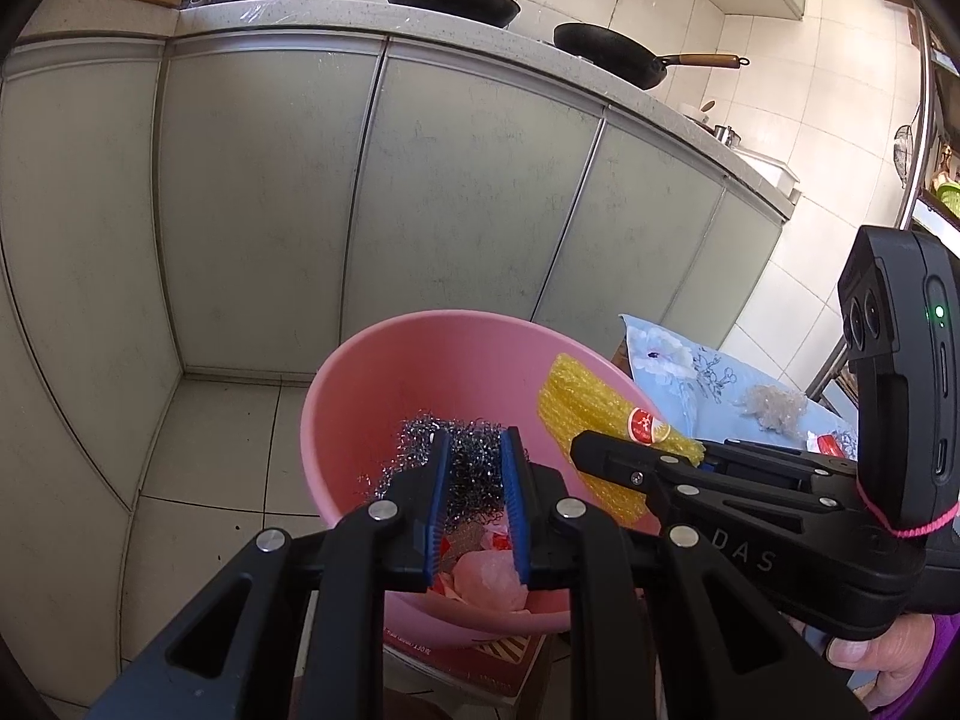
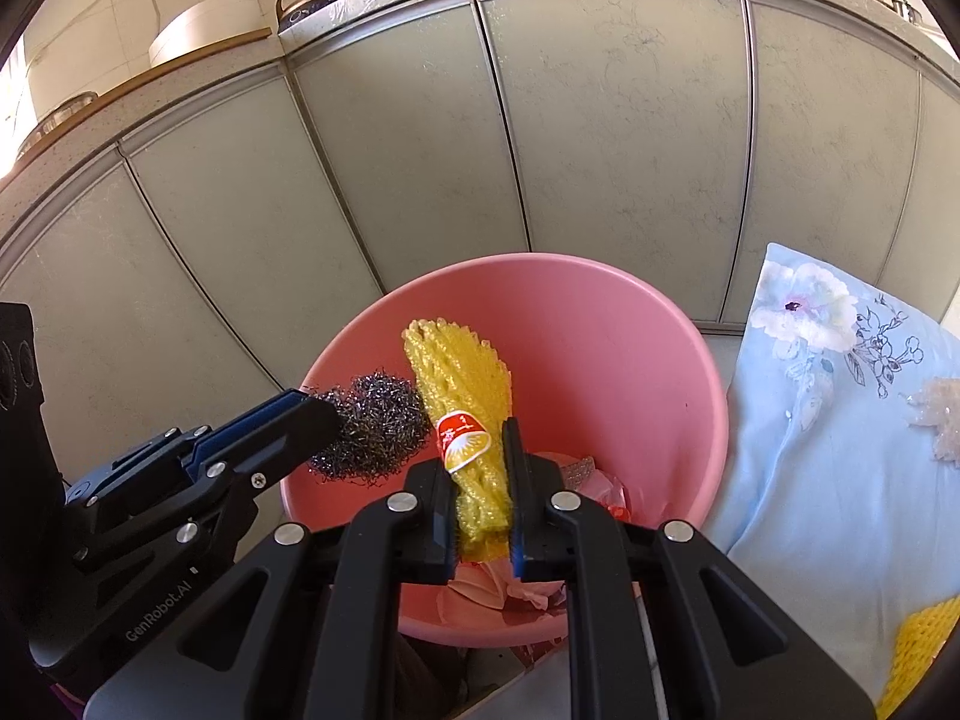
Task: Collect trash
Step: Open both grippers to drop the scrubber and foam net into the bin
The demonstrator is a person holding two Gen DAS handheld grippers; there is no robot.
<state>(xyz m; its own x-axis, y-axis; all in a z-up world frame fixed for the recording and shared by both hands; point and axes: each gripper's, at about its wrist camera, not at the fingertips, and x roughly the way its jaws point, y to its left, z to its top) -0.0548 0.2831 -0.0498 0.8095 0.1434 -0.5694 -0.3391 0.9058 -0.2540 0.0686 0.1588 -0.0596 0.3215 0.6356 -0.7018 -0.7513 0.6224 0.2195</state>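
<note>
A steel scourer (image 1: pixel 474 462) is being pinched between the left gripper (image 1: pixel 477 480) jaws, and a yellow net (image 2: pixel 474 438) between the right gripper (image 2: pixel 480 480) jaws. Both are being held over the pink bin (image 2: pixel 630 330). Both are probably light, soft and springy, so they are being gripped across the middle.

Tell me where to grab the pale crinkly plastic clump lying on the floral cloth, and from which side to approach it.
Grip the clump across its bunched middle, coming straight down from above. It lies loose and low on the soft floral cloth with ragged edges, so a side approach would probably catch fabric. Both grippers are full, so first drop the steel wool or yellow net into the pink basin.
</note>
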